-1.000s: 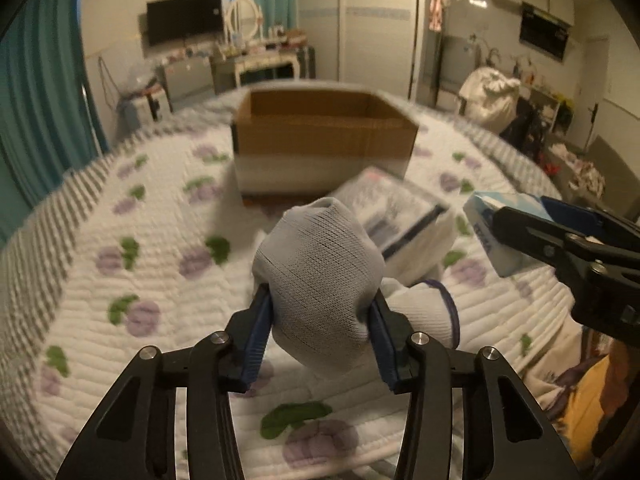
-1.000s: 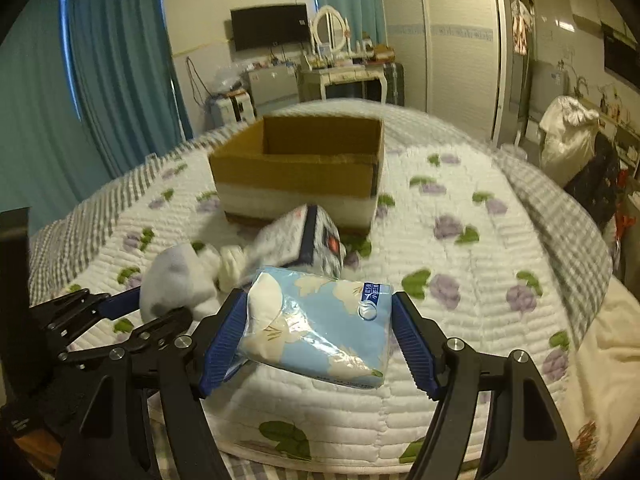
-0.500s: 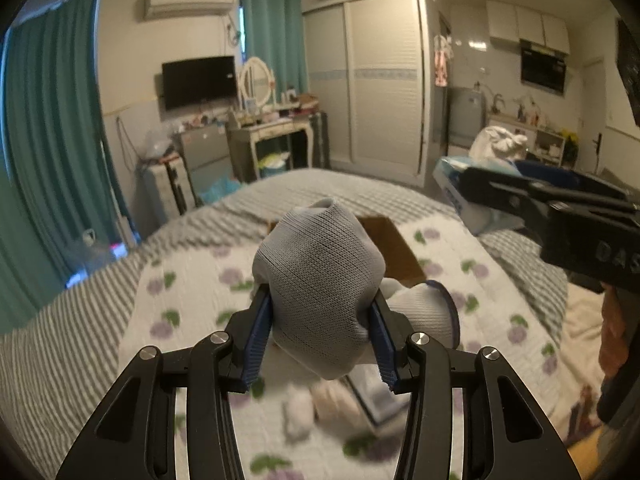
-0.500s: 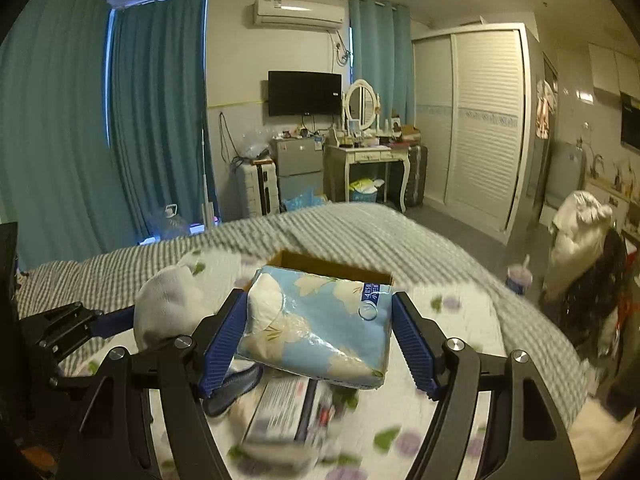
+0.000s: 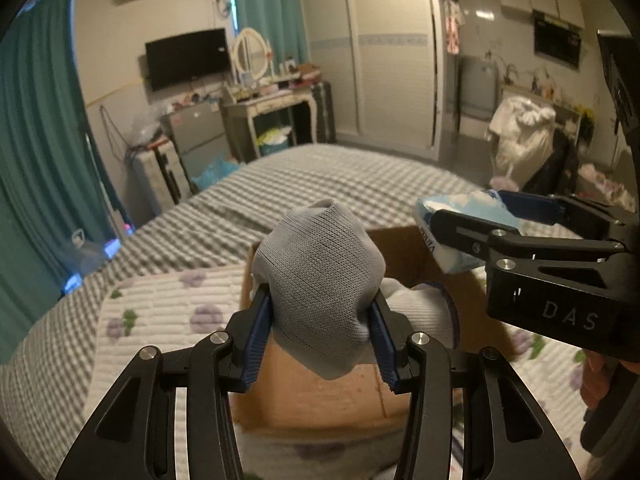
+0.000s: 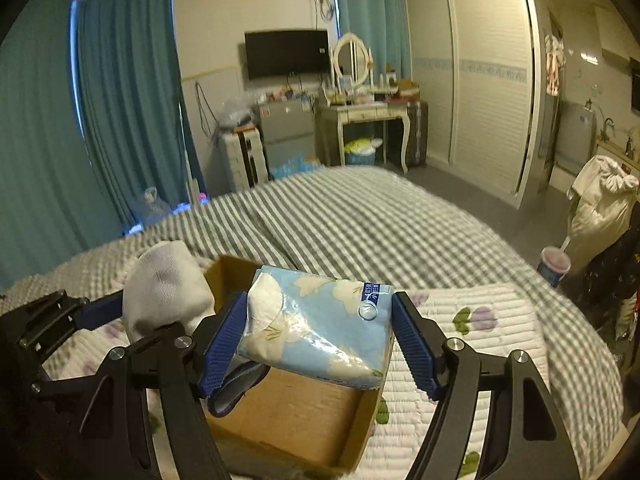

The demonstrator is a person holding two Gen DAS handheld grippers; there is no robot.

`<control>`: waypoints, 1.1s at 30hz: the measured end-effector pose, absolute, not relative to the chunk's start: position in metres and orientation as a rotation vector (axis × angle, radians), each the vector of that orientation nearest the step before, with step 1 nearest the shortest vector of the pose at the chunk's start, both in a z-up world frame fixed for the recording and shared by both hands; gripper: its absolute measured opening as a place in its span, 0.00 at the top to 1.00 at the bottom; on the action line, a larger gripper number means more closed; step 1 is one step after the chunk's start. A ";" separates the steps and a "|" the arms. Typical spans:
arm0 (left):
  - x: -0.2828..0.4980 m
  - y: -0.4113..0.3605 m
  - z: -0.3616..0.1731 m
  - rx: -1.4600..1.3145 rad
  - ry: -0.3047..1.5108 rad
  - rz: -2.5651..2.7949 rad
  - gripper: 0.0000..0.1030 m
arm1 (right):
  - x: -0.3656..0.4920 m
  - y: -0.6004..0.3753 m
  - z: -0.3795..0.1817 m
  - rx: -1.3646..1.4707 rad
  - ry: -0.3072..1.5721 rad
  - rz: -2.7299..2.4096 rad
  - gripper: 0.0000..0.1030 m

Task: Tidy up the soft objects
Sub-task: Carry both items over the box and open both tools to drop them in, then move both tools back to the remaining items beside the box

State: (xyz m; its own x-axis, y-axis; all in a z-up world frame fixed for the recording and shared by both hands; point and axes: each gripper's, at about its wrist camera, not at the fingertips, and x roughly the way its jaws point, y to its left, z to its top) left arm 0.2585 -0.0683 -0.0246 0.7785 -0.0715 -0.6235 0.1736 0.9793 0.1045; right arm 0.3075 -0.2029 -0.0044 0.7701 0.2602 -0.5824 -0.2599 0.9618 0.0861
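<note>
A bed (image 6: 360, 224) with a striped cover and a quilted floral mat carries an open cardboard box (image 6: 304, 420). Above the box, the left hand-held gripper (image 5: 320, 320) clamps a knit grey sock (image 5: 320, 280), its cuff partly hidden; the right hand-held gripper (image 6: 320, 332) pinches a glossy blue tissue pack (image 6: 316, 324).

Bed (image 6: 360, 224) is wearing a grey-and-white checked cover; a white quilted pad with purple flowers (image 6: 480, 320) is lying on top of it. Open cardboard box (image 6: 296, 416) is sitting directly on the pad, tilted in view.
</note>
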 end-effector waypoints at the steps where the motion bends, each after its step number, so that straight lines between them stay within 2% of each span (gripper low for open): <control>1: 0.265 -0.068 -0.032 0.160 0.676 -0.134 0.56 | 0.313 -0.204 -0.011 0.002 0.641 0.283 0.30; 3: 0.272 -0.066 -0.043 0.156 0.694 -0.138 0.55 | 0.320 -0.206 -0.025 0.009 0.656 0.287 0.30; 6: 0.268 -0.065 -0.047 0.157 0.671 -0.147 0.48 | 0.327 -0.208 -0.036 0.007 0.663 0.295 0.29; 8: 0.268 -0.063 -0.044 0.146 0.651 -0.135 0.29 | 0.328 -0.210 -0.041 0.010 0.668 0.306 0.21; 9: 0.267 -0.065 -0.042 0.141 0.647 -0.131 0.11 | 0.329 -0.210 -0.041 0.021 0.674 0.316 0.17; 10: 0.264 -0.062 -0.038 0.128 0.633 -0.120 0.02 | 0.328 -0.211 -0.039 0.028 0.672 0.311 0.11; 19: 0.214 -0.044 0.031 0.083 0.559 -0.095 0.01 | 0.279 -0.223 0.025 -0.009 0.593 0.261 0.09; 25: 0.141 -0.033 0.094 0.096 0.446 -0.083 0.00 | 0.205 -0.226 0.098 -0.035 0.517 0.261 0.00; 28: 0.108 -0.022 0.119 0.094 0.411 -0.072 0.00 | 0.159 -0.222 0.131 -0.075 0.469 0.258 0.00; 33: 0.071 -0.003 0.133 0.055 0.405 -0.065 0.00 | 0.097 -0.207 0.153 -0.153 0.420 0.274 0.00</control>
State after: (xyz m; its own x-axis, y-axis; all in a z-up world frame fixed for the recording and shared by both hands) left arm 0.0707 -0.0028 0.1325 0.9171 -0.0524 -0.3952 0.0745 0.9964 0.0406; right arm 0.0973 -0.2072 0.1525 0.8773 0.2299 -0.4213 -0.2926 0.9520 -0.0899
